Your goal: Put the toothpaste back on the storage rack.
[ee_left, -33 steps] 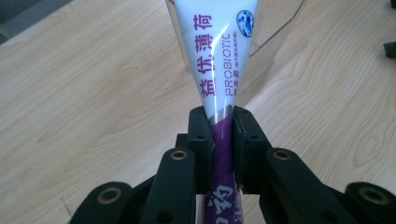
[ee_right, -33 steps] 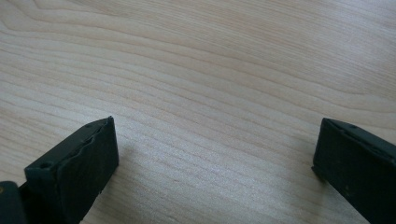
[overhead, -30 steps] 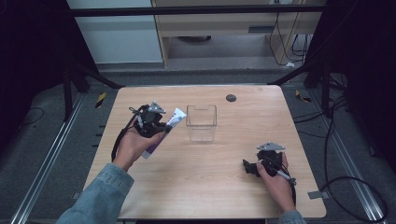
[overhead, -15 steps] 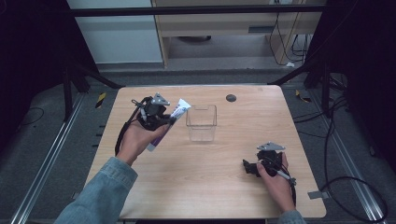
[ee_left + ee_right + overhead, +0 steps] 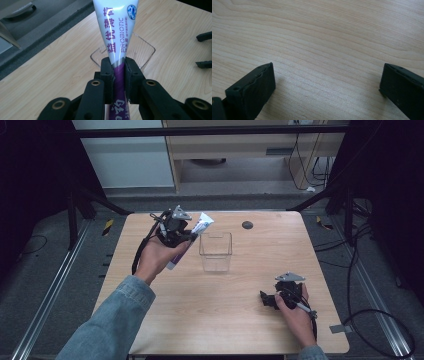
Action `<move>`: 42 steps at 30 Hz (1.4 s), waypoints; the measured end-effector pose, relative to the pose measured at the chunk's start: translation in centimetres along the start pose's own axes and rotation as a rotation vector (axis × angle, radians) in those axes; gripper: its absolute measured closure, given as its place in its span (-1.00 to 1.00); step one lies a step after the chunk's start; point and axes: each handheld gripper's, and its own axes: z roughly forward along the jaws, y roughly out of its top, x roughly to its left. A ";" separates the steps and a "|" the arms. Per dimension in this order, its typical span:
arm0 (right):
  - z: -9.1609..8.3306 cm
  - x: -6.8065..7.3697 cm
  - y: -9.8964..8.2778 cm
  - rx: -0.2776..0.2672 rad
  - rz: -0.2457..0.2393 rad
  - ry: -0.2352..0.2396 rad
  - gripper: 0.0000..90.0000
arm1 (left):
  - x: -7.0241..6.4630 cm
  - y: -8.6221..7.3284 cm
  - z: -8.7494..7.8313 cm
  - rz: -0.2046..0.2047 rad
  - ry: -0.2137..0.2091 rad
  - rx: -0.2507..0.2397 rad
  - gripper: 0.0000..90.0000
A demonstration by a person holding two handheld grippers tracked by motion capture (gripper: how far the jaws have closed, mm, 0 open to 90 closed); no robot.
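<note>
My left gripper (image 5: 186, 238) is shut on a white and purple toothpaste tube (image 5: 196, 232), held in the air just left of a clear plastic box (image 5: 216, 251) that stands mid-table. In the left gripper view the tube (image 5: 119, 30) rises between the jaws, its wide white end tilted over the box (image 5: 143, 53). My right gripper (image 5: 266, 299) rests low at the table's front right, open. The right gripper view has its fingers (image 5: 252, 92) spread wide over bare wood with nothing between them.
A small dark round disc (image 5: 247, 225) lies near the table's far edge, right of the box. The wooden table (image 5: 240, 330) stands among dark frame legs and cables on the floor. The right gripper's jaws (image 5: 203, 50) show at the edge of the left gripper view.
My left gripper has carried the tube forward and to the right, toward the clear box, and a little higher. The right gripper has stayed where it was.
</note>
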 end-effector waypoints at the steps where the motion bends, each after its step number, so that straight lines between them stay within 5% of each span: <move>1: 0.0 0.0 0.0 -0.001 0.001 0.000 -0.99 | 0.0 0.3 0.0 0.005 0.003 -0.005 0.75; 20: 0.0 0.0 0.0 0.002 -0.001 0.002 -0.99 | 0.9 3.5 1.8 0.000 0.006 -0.054 0.75; 42: 0.0 0.0 0.0 0.001 -0.003 0.001 -0.99 | 0.2 5.4 2.9 0.017 0.000 -0.083 0.75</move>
